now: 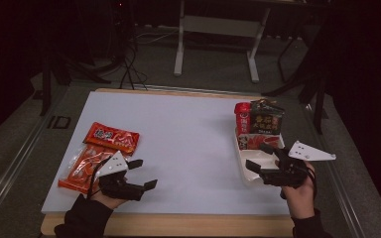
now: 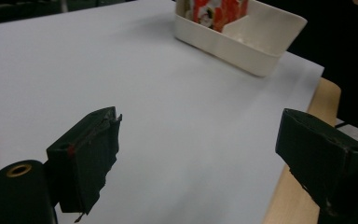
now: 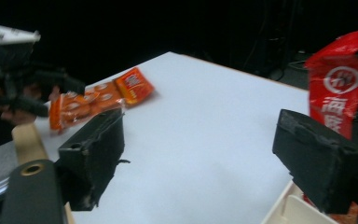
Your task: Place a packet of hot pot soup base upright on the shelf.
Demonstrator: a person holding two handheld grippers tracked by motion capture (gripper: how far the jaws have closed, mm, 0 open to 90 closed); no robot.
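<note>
The white tray (image 1: 250,171) stands on the right side of the table (image 1: 188,144), near its front edge, and its rear part holds three snack packs standing close together: a black pack (image 1: 267,119), a red pack (image 1: 242,118) to the left of it, and a smaller red and white pack (image 1: 254,141) in front of them. The front compartment of the tray shows a bare white floor. On the left side of the table, two orange snack packs (image 1: 99,153) lie flat, one partly over the other. The right gripper (image 1: 257,159) hovers at the front part of the tray with its jaws spread apart and nothing between them. The left gripper (image 1: 144,173) is just beside the orange snack packs, over the white table surface, also released, its jaws wide and empty.
</note>
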